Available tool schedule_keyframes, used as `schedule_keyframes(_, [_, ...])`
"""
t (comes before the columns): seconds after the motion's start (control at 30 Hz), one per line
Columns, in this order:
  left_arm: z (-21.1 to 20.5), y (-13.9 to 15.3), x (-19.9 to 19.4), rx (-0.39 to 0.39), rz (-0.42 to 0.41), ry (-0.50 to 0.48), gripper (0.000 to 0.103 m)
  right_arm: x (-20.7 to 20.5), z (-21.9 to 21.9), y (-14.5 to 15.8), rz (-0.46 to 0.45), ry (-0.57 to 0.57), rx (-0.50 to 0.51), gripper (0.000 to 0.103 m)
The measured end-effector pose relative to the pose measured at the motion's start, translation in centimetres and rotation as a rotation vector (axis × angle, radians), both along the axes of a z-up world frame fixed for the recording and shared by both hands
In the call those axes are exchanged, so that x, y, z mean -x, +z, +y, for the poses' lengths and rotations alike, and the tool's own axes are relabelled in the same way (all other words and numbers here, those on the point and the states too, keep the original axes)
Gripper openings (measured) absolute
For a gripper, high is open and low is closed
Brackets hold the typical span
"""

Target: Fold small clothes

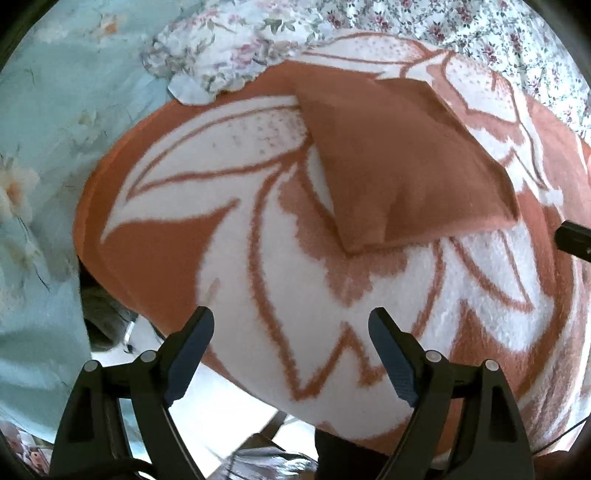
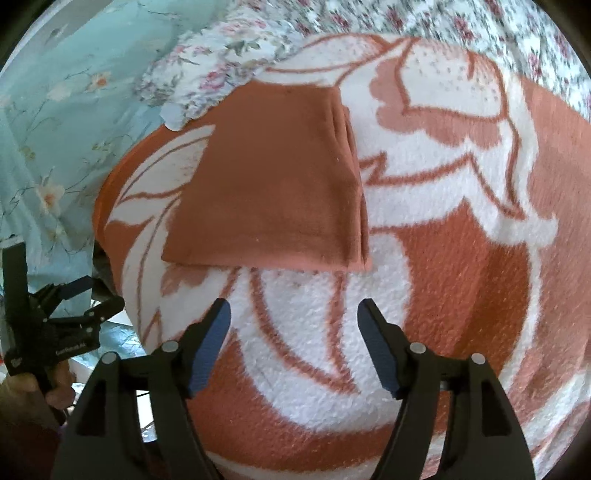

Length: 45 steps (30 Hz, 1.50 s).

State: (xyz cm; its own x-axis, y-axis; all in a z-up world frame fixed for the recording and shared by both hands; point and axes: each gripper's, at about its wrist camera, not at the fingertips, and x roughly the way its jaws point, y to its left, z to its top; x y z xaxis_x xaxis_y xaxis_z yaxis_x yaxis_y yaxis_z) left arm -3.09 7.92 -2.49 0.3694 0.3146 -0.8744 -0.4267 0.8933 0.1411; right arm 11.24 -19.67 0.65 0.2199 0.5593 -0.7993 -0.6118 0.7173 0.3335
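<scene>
2 claws, both spread wide, nothing between jaws: left claw (image 1: 291, 325), right claw (image 2: 293, 315). Folded rust-orange garment (image 2: 273, 181) flat on orange-and-white blanket (image 2: 461, 258) over bed, ahead of both claws, apart from each. Long axis, seen from right wrist, running away from claw; stacked fold edges along garment's right side. Right claw probably nearer, fisheye makes this unsure. Fold looks finished. Floral sheet (image 1: 480, 33) and pale blue cloth (image 1: 40, 129) beyond blanket.
</scene>
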Motion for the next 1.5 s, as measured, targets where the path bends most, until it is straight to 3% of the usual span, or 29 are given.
schedule_keyframes(0.1, [0.5,1.2,-1.3,-0.039,-0.006,-0.002,0.087,0.3,-0.1,2.2,-0.106,-0.017,-0.023,0.072])
schedule_keyframes(0.13, [0.6,1.6,-1.8,-0.039,-0.015,-0.007,0.087,0.5,-0.1,2.8,-0.136,-0.022,-0.033,0.079])
schedule_keyframes(0.17, [0.8,1.7,-2.3,-0.034,-0.027,-0.007,0.089,0.6,-0.1,3.4,-0.182,-0.032,-0.052,0.1])
schedule_keyframes(0.2, [1.0,1.7,-3.0,-0.028,-0.036,-0.006,0.09,0.6,0.1,3.6,-0.212,-0.041,-0.065,0.103])
schedule_keyframes(0.27, [1.4,1.3,-4.3,-0.023,-0.038,-0.008,0.091,-0.2,0.7,2.9,-0.207,-0.048,-0.06,0.103])
schedule_keyframes(0.4, [2.0,0.0,-7.1,-0.013,-0.03,-0.019,0.091,-2.5,3.3,0.3,-0.112,-0.069,0.048,0.103])
schedule_keyframes(0.7, [2.5,-1.5,-10.2,-0.009,-0.026,-0.025,0.091,-3.8,6.3,-2.1,-0.049,-0.017,0.076,0.103])
schedule_keyframes(1.27, [4.2,-0.3,-13.1,-0.024,-0.053,-0.013,0.091,-7.7,9.2,-1.4,-0.038,0.032,0.021,0.103])
schedule_keyframes(1.43, [5.3,-0.4,-13.7,0.053,-0.053,-0.027,0.091,-8.6,9.5,-1.0,-0.06,0.024,-0.009,0.103])
schedule_keyframes(1.5, [6.0,-0.9,-14.0,0.081,-0.035,-0.025,0.091,-9.3,9.4,-1.1,-0.057,0.004,-0.01,0.096])
